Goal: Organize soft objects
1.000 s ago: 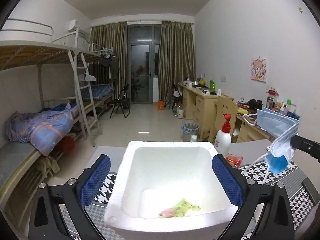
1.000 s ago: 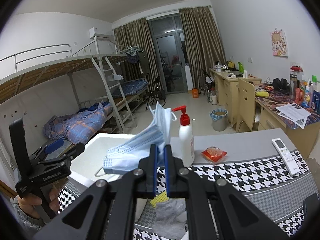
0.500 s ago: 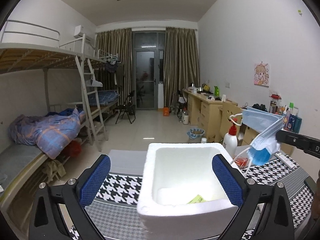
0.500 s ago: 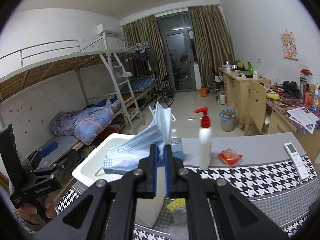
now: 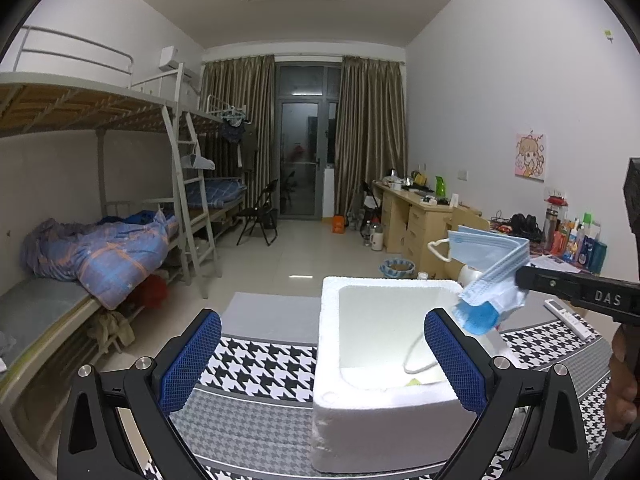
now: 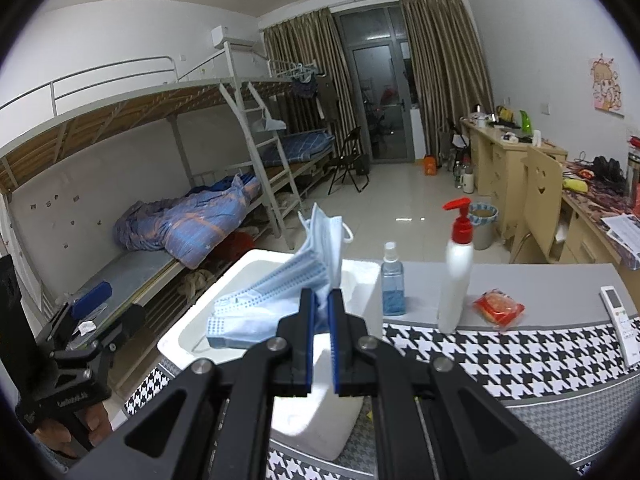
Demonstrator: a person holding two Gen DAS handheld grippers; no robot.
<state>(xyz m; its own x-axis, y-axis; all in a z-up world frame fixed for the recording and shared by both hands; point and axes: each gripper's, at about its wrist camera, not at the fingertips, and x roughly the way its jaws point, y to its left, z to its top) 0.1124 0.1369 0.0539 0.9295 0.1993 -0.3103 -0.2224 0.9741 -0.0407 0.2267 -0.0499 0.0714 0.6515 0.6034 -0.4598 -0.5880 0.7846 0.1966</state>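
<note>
A stack of light blue face masks (image 6: 276, 300) is pinched in my right gripper (image 6: 320, 308), which is shut on it. In the left wrist view the masks (image 5: 486, 270) hang from that gripper (image 5: 520, 284) above the right side of the white foam box (image 5: 380, 408). A small yellow item (image 5: 414, 381) lies on the box floor. My left gripper (image 5: 322, 360) is open and holds nothing; the box stands just beyond its right finger. From the right wrist view the box (image 6: 240, 268) sits under the masks, and the left gripper (image 6: 108, 308) is off to its left.
On the grey and houndstooth table stand a blue spray bottle (image 6: 393, 284), a white pump bottle with a red top (image 6: 456, 280), a red packet (image 6: 498, 308) and a white remote (image 6: 618, 320). Bunk beds line the left wall, desks the right.
My left gripper has drawn back and to the left, so the box now sits right of centre. My right gripper has carried the masks leftward over the box.
</note>
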